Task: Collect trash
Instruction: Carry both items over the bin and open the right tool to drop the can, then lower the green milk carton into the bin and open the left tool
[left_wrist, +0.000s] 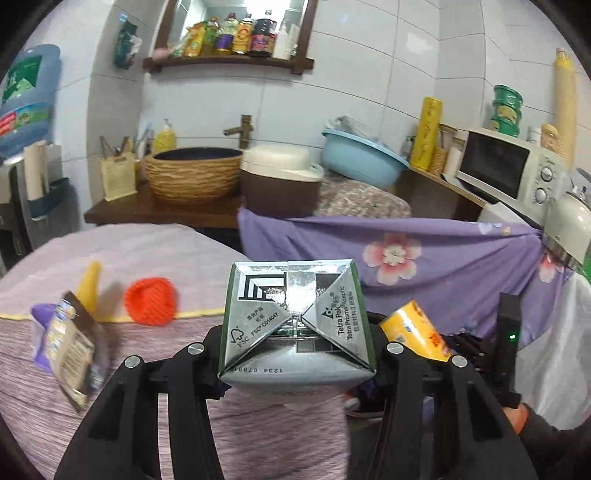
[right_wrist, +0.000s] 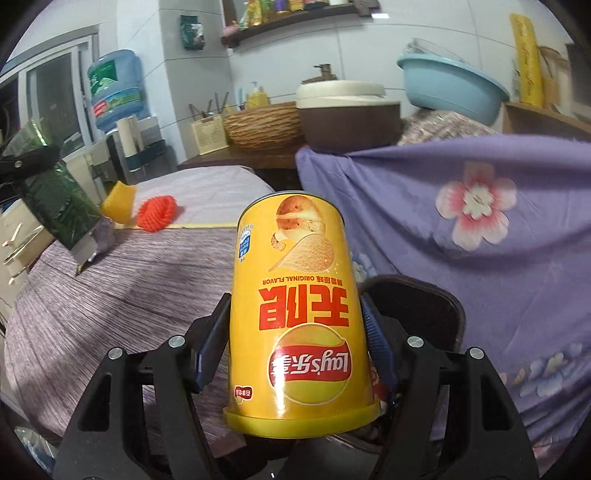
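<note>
The left gripper pinches a drink carton between its two black fingers; the carton's folded silver end faces the camera, its green sides run back between the pads. The right gripper clamps a yellow chip can — the can is held with its print inverted, yellow lid nearest the camera, blue pads pressing both flanks. In the left wrist view the same can shows just to the right of the carton; in the right wrist view the carton appears at far left, above the table.

Both held items hang over a table with a striped mauve cloth. On the cloth lie an orange knitted piece, a yellow cup and a blurred snack packet near a purple object. Beyond, a purple flowered sheet drapes furniture — behind it stand a woven basin, a brown-and-cream cooker, a blue plastic basin and a microwave.
</note>
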